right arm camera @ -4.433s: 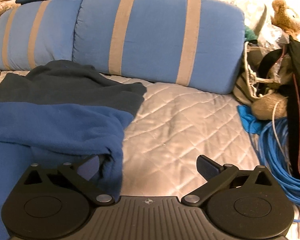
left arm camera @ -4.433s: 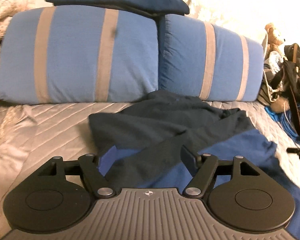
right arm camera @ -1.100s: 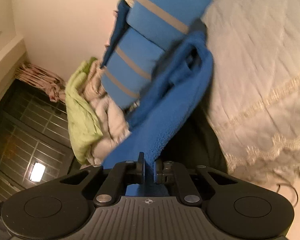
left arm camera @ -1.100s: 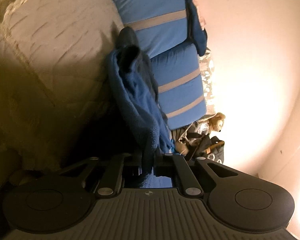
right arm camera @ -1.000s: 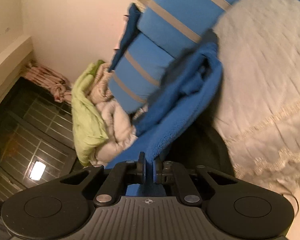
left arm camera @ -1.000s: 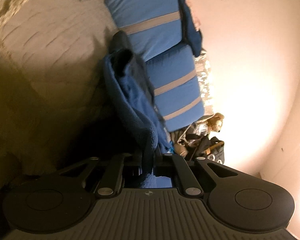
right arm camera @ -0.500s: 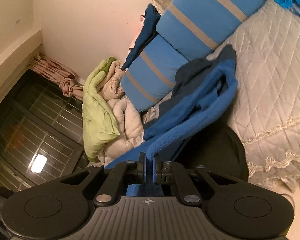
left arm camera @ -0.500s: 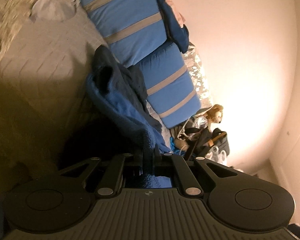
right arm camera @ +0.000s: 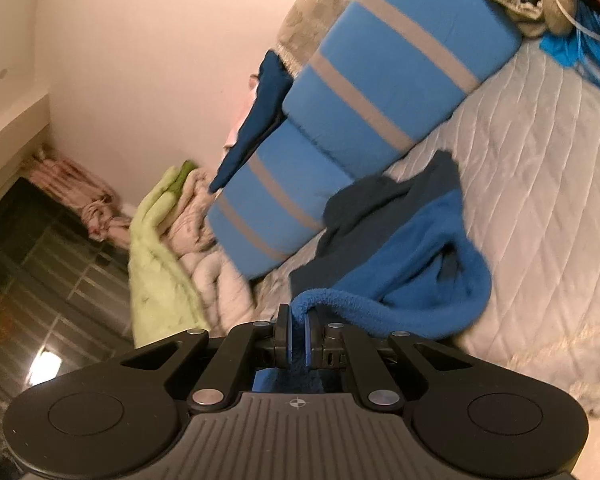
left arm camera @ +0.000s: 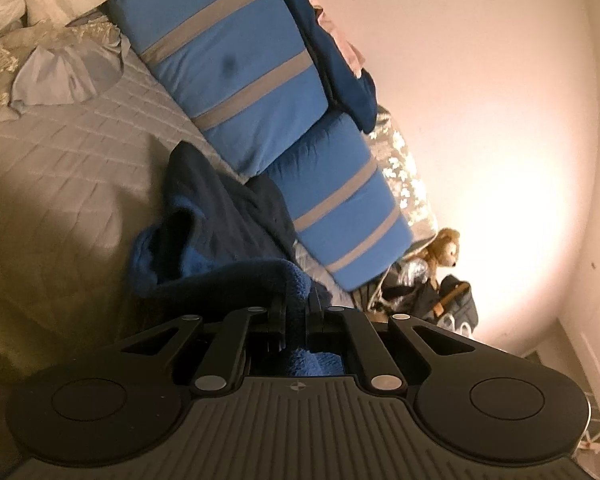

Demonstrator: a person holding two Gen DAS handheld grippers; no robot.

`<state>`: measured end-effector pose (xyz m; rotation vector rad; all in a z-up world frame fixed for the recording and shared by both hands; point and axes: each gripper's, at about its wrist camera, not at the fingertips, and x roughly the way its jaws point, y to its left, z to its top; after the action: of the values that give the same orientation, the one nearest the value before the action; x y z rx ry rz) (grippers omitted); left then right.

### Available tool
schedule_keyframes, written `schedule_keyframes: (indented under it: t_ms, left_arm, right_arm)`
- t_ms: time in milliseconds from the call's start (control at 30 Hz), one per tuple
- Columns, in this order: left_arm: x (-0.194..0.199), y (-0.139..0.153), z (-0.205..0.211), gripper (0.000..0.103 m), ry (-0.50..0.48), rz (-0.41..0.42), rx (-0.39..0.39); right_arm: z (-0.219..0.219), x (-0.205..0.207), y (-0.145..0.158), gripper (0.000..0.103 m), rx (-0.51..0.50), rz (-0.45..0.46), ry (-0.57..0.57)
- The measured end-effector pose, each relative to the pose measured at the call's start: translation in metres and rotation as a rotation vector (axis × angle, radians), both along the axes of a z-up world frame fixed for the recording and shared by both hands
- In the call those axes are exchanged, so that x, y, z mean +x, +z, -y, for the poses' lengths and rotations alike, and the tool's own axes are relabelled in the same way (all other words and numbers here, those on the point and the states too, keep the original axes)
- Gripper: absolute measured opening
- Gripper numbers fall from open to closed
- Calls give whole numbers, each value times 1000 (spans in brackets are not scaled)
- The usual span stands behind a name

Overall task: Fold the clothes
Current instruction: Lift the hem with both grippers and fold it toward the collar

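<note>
A blue fleece garment (left arm camera: pixel 220 248) with a darker navy part lies bunched on the quilted bedspread (left arm camera: pixel 60 152) in front of two striped blue cushions. Its edge runs up into my left gripper (left arm camera: pixel 296 312), which is shut on the fabric. In the right wrist view the same garment (right arm camera: pixel 416 240) loops from the bed up to my right gripper (right arm camera: pixel 296 336), also shut on a rolled fleece edge. Both views are tilted steeply. The garment sags between the two grips.
Striped blue cushions (left arm camera: pixel 236 60) lean against the wall with dark clothes (left arm camera: pixel 332 56) on top. A teddy bear (left arm camera: pixel 444 248) and bags sit at the bed's far end. A heap of green and beige bedding (right arm camera: pixel 168 248) lies by a dark window. Blue cable (right arm camera: pixel 592 40) is coiled near the cushions.
Both grippers, open over the flat garment 4.4 s ago, now hold its edge. Over the last second both have tilted and the garment has slackened and dropped back onto the bed.
</note>
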<state>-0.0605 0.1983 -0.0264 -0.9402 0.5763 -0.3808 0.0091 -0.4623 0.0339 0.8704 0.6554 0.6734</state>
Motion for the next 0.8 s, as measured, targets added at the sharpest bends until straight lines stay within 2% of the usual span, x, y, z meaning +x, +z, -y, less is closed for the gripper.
schedule_keyframes:
  t_ms: [333, 467, 633, 800]
  left_arm:
    - [50, 10, -2, 8, 41, 16, 34]
    - [81, 10, -2, 8, 55, -5, 68]
    - [118, 5, -1, 8, 79, -24, 98]
    - [151, -3, 0, 8, 110, -34, 114]
  right_arm:
    - [-12, 53, 20, 8, -54, 70, -82]
    - [-15, 81, 26, 8, -98, 85, -94]
    - [-23, 123, 27, 8, -142, 82, -122]
    - [-28, 147, 19, 8, -146, 90, -166]
